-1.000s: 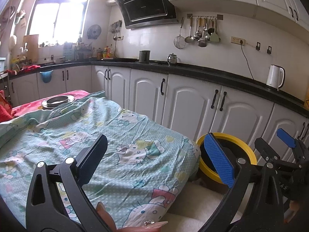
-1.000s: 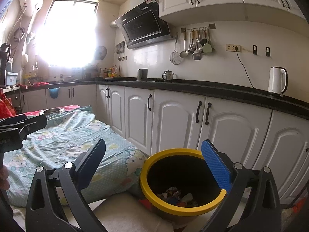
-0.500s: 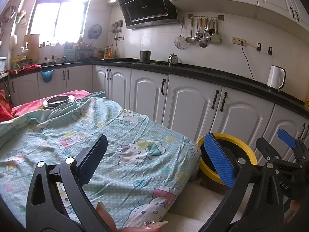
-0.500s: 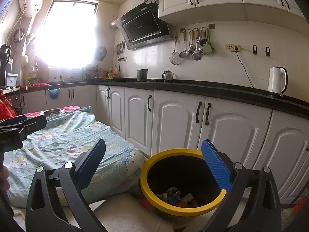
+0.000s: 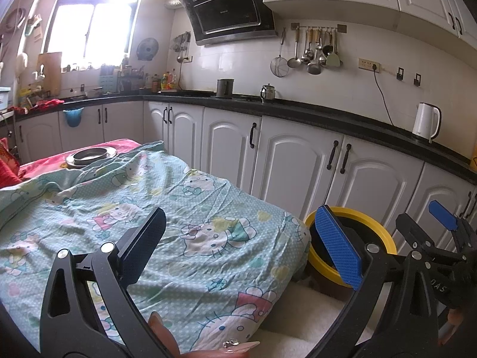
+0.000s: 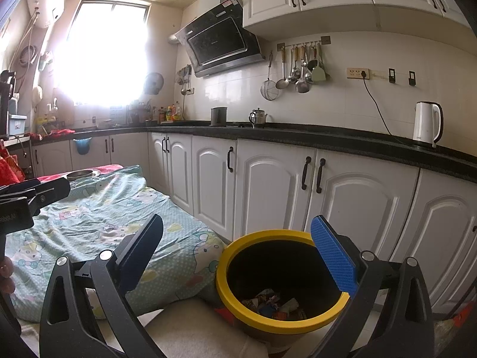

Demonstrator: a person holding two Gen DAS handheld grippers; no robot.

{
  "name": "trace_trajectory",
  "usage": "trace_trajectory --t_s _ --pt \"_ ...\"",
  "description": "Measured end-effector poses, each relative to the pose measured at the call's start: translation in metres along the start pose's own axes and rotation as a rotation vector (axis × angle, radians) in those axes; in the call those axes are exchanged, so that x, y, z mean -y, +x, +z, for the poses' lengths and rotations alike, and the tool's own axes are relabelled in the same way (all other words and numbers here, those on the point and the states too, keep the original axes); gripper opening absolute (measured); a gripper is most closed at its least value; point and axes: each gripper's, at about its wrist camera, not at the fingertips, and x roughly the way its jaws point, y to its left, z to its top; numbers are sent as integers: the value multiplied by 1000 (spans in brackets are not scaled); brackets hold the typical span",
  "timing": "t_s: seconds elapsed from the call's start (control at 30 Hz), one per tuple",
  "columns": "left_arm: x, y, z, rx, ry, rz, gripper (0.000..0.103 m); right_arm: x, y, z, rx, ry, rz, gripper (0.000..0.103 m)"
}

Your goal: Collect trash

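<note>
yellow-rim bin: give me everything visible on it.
The bin is a round, upright, lidless container with a thick yellow rim and a dark interior. It looks like plastic. It stands on the floor in front of the white lower cabinets, beside the corner of the cartoon-print blanket; actual contact is unclear. Crumpled colourful wrappers lie at the bottom. The open right gripper hovers just above it, holding nothing.
</note>
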Motion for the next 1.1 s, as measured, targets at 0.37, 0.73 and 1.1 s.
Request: trace_trajectory --t_s 0.37,0.73,1.1 --pt "0 0 0 -1 -1 2 92 0 0 0 -4 3 0 97" --pt "0 0 0 -2 -2 2 92 0 -2 -1 -9 10 0 97" --pt "2 2 -4 -16 -1 10 92 1 -1 -2 -8 16 -10 97"
